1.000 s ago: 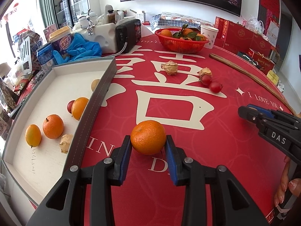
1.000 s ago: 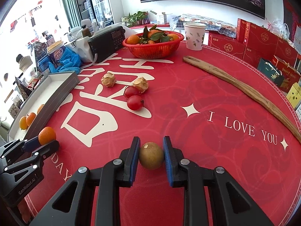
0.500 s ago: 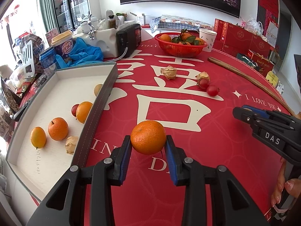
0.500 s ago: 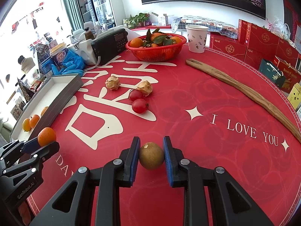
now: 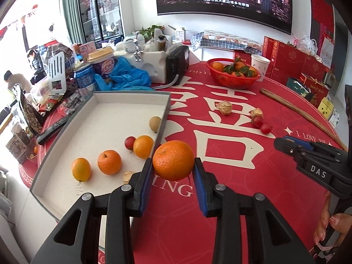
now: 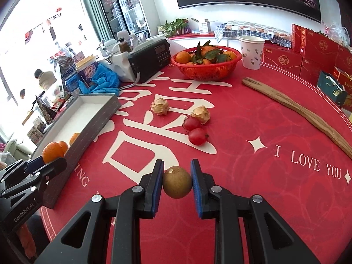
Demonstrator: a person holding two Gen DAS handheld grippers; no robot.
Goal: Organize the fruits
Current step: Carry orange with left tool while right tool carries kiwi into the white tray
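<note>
My left gripper (image 5: 173,173) is shut on an orange tangerine (image 5: 173,160) and holds it above the red cloth, right beside the grey wall of the tray (image 5: 164,121). The tray holds several oranges (image 5: 109,162), a small red fruit (image 5: 129,142) and a brown round fruit (image 5: 154,123). My right gripper (image 6: 177,184) is shut on a brown round fruit (image 6: 177,182), lifted over the cloth. Two red fruits (image 6: 197,136) and two dried husks (image 6: 160,107) lie on the cloth ahead of it.
A red basket (image 6: 205,70) of tangerines, a paper cup (image 6: 251,52) and a black radio (image 6: 151,58) stand at the back. A long wooden stick (image 6: 297,110) lies at the right. Clutter and blue gloves (image 5: 127,77) crowd the far left beyond the tray.
Both grippers have risen with their fruits. The left one has moved toward the tray with the tangerine; the tray wall now sits just behind the fruit.
</note>
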